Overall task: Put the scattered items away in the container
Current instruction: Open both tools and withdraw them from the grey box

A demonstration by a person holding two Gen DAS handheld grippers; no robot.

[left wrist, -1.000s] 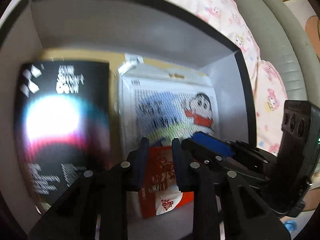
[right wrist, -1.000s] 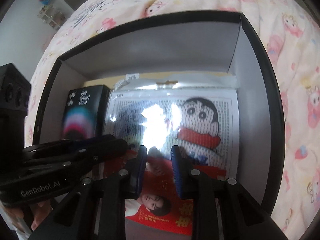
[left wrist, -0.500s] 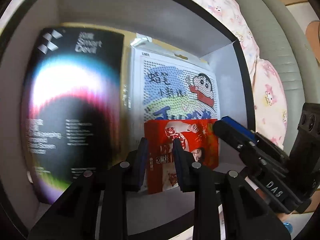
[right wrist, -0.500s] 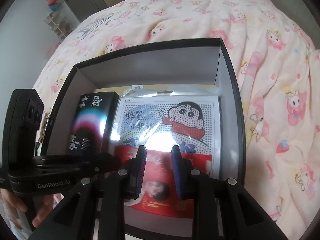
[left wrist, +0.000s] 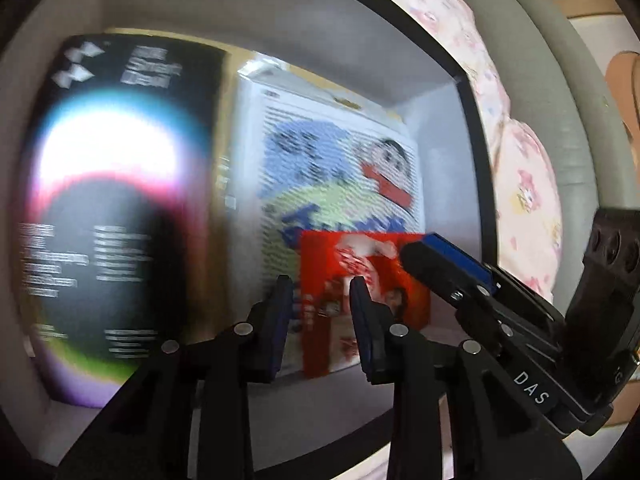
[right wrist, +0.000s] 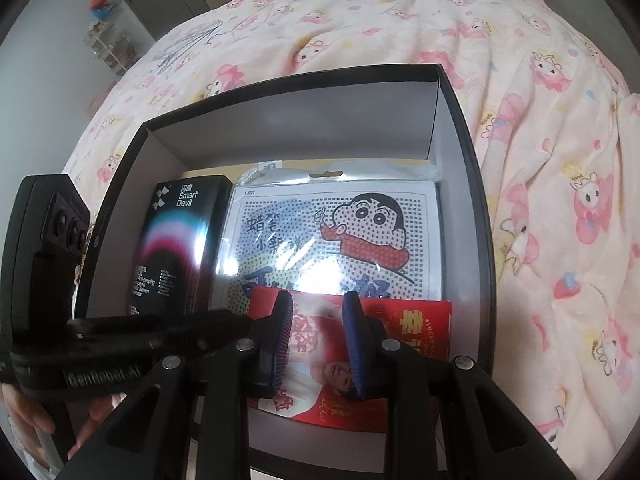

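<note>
Both tongs pulled back from the box (right wrist: 460, 128) on the bed (right wrist: 540, 160); left tongs (left wrist: 320, 292) and right tongs (right wrist: 318, 312) narrow, empty. Black carton (right wrist: 180, 244), cartoon kit (right wrist: 340, 240), red packet (right wrist: 416, 328) inside. Nothing loose visible; likely nearly done.

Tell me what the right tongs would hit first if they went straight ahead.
Probably the red packet, which lies in the box directly ahead of the open right tongs, on top of the cartoon bead kit. Depth is unclear, so treat this as a best guess.
</note>
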